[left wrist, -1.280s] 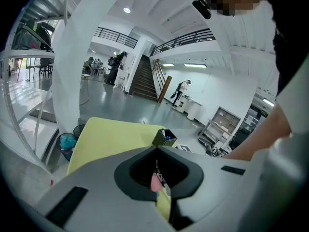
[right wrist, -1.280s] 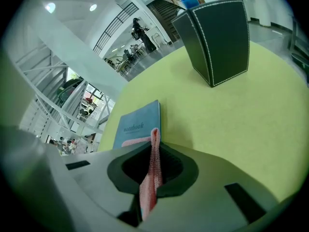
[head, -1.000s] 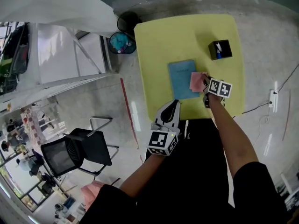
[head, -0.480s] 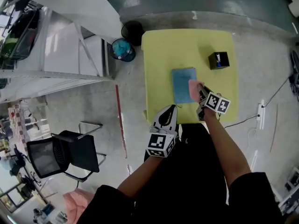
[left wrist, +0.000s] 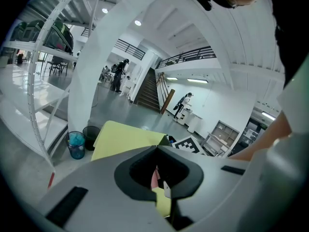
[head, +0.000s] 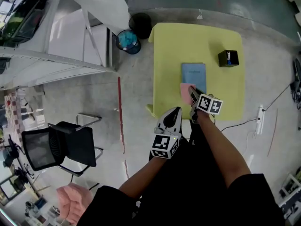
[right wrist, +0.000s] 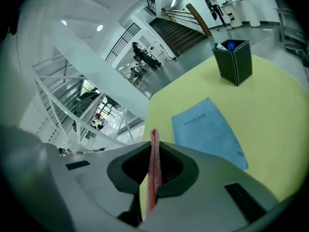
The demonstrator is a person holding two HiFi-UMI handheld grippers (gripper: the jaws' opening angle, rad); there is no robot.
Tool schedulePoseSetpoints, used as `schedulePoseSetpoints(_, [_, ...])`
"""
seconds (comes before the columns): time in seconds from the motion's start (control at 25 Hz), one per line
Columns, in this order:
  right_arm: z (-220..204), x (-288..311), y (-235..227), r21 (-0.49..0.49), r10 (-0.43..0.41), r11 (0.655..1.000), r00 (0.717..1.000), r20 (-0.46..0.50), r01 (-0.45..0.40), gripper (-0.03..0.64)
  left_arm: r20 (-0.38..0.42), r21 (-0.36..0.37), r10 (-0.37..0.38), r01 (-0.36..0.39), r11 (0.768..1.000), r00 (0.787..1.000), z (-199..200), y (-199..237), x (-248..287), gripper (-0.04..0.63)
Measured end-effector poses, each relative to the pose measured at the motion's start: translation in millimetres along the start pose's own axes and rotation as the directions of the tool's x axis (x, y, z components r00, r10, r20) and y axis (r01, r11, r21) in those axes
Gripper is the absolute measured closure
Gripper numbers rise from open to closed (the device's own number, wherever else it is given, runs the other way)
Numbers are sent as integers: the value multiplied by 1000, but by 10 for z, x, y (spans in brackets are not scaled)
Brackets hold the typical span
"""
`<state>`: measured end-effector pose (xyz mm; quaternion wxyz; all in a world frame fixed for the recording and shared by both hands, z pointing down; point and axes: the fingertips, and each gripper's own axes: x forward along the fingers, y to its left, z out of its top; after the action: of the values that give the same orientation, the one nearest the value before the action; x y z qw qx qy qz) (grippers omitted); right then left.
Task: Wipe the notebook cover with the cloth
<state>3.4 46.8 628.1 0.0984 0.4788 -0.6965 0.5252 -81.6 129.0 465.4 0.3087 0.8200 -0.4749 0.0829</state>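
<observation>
The right gripper (right wrist: 155, 146) is clamped on the pink cloth (right wrist: 153, 178), which stands edge-on between its jaws. Over the last second it has carried the cloth from the right edge of the blue notebook (head: 194, 73) across to its near left corner, so a wiping stroke seems under way. The left gripper (head: 175, 110), jaws together and empty, hangs just off the yellow table (head: 169, 51)

I saw a yellow table (head: 174, 46) with a black pen holder (head: 228, 59) near its far right corner. Off its far left corner, a blue-lined bin (head: 127, 40) stood beside a black bin (head: 140, 21). A black chair (head: 59, 147) sat well apart.
</observation>
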Motion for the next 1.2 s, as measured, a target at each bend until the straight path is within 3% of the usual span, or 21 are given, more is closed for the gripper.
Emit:
schedulePoseSetpoints(0.4, [-348,570,-303,50,-13,999,996,-91,17,580,-46,-37,137,-139,990,989,-147,373,-232,580])
schedulePoseSetpoints(0.76, [-540,768,-630,64,-56,996,990,-127,64,578,-94,-4,163,-164,986,982,-254,544,-180,580])
schedulePoseSetpoints(1.2, [-554,767,-682,-6,-57,998,982,-179,57,580,-105,21,156,-155,988,982,-186,496,-50,580])
